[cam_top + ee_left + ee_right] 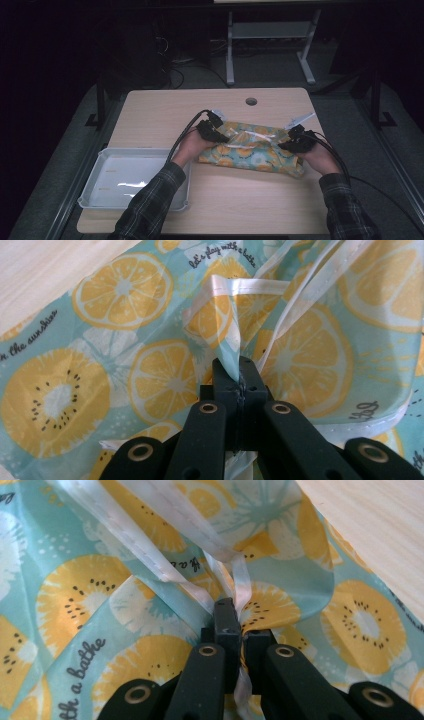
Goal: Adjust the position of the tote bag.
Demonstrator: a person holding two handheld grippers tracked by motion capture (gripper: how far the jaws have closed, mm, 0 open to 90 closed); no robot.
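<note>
A teal cloth (252, 147) printed with orange and kiwi slices lies bunched on the wooden table (200, 110), right of centre. My left gripper (216, 134) holds its left end, jaws shut on a white-hemmed corner of the cloth (220, 315) that sticks up between them. At the cloth's right end, my right gripper (295, 142) has its jaws shut on a white-edged fold of the cloth (235, 580). In both gripper views the cloth spreads out under the black jaws, left gripper (240, 372), right gripper (231, 612).
A shallow white tray (107, 157) sits at the table's front left, with the left sleeve lying over its right rim. A round cable hole (251, 101) is at the table's far edge. Bare tabletop (380, 535) lies beyond the cloth.
</note>
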